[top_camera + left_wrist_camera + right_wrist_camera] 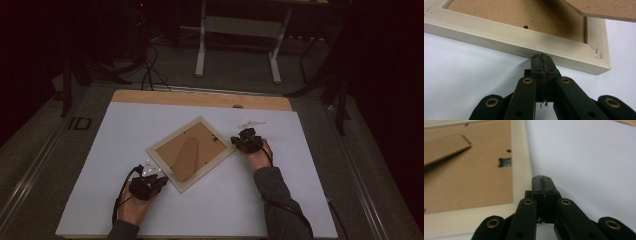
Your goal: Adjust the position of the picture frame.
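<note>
Both my jaws pressed together, empty: left gripper (541, 58) touching picture frame (554, 50) edge; frame front hidden, face-down; right gripper (541, 180) over frame corner.

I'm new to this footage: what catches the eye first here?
A pale wooden picture frame lies face down and askew mid-table on the white sheet, its brown stand flap raised. The left gripper noses its near edge; the right gripper sits at its right corner, both shut.

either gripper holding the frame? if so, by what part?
Nothing held. Left gripper shut, tips at the picture frame outer edge. Right gripper shut, empty, over its border.
</note>
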Motion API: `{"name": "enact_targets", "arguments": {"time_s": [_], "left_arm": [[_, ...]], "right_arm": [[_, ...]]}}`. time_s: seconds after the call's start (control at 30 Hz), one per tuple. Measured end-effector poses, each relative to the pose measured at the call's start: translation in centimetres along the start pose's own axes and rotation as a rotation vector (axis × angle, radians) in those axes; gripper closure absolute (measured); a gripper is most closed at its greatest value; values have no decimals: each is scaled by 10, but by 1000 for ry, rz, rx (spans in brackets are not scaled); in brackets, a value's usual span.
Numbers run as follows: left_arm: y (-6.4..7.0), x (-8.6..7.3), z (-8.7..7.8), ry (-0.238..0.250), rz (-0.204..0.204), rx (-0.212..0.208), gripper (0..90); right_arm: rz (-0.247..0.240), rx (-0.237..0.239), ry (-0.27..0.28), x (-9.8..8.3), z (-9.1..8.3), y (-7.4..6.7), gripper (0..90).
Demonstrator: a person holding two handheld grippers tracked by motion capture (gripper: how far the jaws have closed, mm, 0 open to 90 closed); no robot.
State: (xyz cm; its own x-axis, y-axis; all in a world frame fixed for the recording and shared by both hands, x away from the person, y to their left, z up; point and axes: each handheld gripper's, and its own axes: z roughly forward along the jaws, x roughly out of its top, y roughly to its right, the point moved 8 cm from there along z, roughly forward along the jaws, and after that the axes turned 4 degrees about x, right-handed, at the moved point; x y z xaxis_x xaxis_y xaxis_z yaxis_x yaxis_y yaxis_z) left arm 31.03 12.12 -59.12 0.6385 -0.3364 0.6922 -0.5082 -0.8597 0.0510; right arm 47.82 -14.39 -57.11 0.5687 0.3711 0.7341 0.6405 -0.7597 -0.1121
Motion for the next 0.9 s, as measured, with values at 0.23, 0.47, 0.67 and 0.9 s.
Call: {"name": "enact_targets", "arguments": {"time_s": [0.23,0.47,0.67,0.9], "left_arm": [[1,1,1,-1,2,4,900],[0,1,1,0,-4,1,900],[-1,3,3,-1,-16,3,900],[-4,5,5,-5,-29,2,900]], "right_arm": [[27,0,-43,-6,6,5,898],[21,-7,-70,-10,9,6,899],[48,12,-75,-11,9,8,900],[47,11,-81,-12,7,9,900]]}}
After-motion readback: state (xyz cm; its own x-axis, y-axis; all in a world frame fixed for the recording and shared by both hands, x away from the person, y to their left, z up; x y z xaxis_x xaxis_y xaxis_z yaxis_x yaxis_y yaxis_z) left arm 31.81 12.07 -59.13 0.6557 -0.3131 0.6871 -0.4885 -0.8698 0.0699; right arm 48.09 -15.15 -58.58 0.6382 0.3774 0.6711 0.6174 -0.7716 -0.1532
